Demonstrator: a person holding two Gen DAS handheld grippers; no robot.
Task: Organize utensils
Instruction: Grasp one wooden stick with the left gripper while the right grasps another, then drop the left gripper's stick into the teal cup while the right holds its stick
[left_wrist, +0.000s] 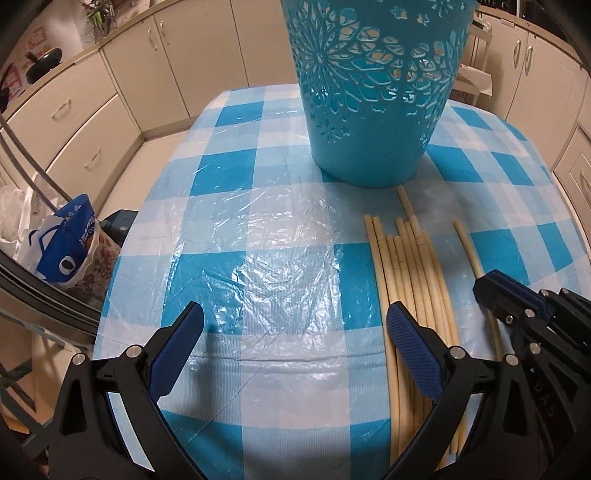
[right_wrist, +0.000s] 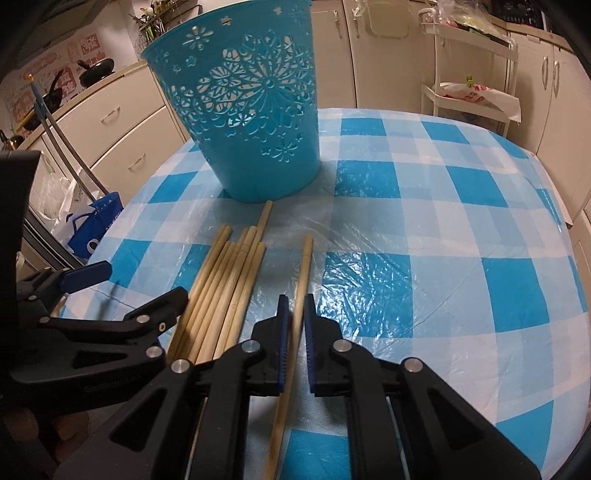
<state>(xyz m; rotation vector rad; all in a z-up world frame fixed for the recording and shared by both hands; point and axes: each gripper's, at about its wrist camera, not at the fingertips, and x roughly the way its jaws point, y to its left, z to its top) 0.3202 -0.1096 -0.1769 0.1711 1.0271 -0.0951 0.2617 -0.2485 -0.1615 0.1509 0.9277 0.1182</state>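
Several pale wooden chopsticks (left_wrist: 413, 277) lie side by side on the checked table, also in the right wrist view (right_wrist: 225, 280). One single chopstick (right_wrist: 302, 273) lies apart to their right. My right gripper (right_wrist: 294, 306) is shut on this single chopstick, down at the table; it shows in the left wrist view (left_wrist: 509, 295). A teal cut-out basket (left_wrist: 373, 88) stands upright behind the chopsticks, also in the right wrist view (right_wrist: 243, 110). My left gripper (left_wrist: 295, 321) is open and empty, just left of the bundle; it shows in the right wrist view (right_wrist: 122, 288).
The table has a blue and white checked cloth (right_wrist: 443, 229) under clear plastic. Cream kitchen cabinets (left_wrist: 74, 107) surround it. A blue and white bag (left_wrist: 62, 251) sits on the floor at the left. A white trolley (right_wrist: 476, 85) stands at the back right.
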